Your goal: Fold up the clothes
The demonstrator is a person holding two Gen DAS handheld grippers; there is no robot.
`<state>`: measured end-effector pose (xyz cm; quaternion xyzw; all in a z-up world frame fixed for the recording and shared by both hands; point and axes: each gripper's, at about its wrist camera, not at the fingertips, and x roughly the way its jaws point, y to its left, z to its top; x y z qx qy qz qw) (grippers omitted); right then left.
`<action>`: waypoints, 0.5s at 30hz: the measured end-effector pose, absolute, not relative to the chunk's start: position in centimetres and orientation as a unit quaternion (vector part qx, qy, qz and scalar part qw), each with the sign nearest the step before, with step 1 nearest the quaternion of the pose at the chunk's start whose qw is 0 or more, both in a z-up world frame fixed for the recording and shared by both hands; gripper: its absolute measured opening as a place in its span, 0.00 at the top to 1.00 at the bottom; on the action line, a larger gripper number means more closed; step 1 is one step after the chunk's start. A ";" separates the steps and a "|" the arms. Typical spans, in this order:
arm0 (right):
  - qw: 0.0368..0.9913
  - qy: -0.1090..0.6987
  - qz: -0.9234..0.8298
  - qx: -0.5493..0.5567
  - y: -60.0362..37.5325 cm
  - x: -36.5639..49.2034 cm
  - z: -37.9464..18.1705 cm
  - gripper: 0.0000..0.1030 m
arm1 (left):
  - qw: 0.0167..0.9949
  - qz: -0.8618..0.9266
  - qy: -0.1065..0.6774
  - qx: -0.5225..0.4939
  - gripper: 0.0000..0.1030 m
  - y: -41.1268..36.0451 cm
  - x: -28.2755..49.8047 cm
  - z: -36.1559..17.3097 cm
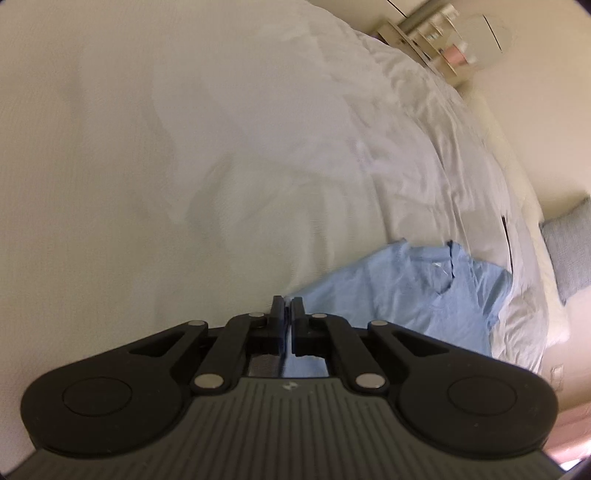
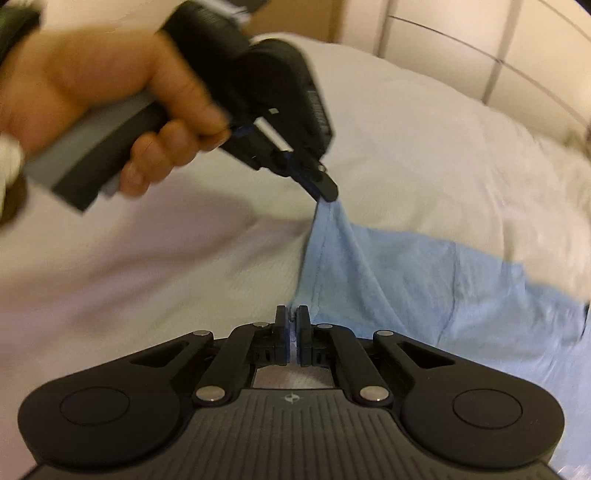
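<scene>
A light blue T-shirt [image 1: 406,288] lies on the white bed cover [image 1: 184,147], its collar facing up. In the left wrist view my left gripper [image 1: 288,306] is shut on the shirt's near edge. The right wrist view shows the same left gripper [image 2: 327,192], held by a hand [image 2: 110,85], pinching a corner of the T-shirt [image 2: 406,280] and pulling it up into a peak. My right gripper [image 2: 292,314] is shut on the shirt's edge close to the camera, with blue cloth between its pads.
White bed cover [image 2: 147,266] fills both views and is wrinkled toward the far side. A grey-blue pillow [image 1: 569,251] lies at the right edge of the bed. A small shelf with items [image 1: 436,33] stands beyond the bed. A padded headboard [image 2: 480,44] rises behind.
</scene>
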<state>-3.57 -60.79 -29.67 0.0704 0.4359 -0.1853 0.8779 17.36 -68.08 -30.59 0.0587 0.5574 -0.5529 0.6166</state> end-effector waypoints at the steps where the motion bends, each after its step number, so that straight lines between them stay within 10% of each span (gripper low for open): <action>1: 0.879 0.426 -0.194 0.095 -61.5 -4.0 -29.3 0.98 | 0.613 -0.561 0.553 0.066 1.00 -68.9 16.6 -30.2; 11: 0.844 0.361 -0.286 0.274 -67.1 -10.2 -28.0 0.98 | 0.582 -0.606 0.530 0.119 0.98 -76.0 8.9 -30.1; 15: 0.811 0.370 -0.317 0.323 -69.0 -12.4 -29.8 0.96 | 0.588 -0.599 0.533 0.105 0.73 -76.9 8.5 -30.5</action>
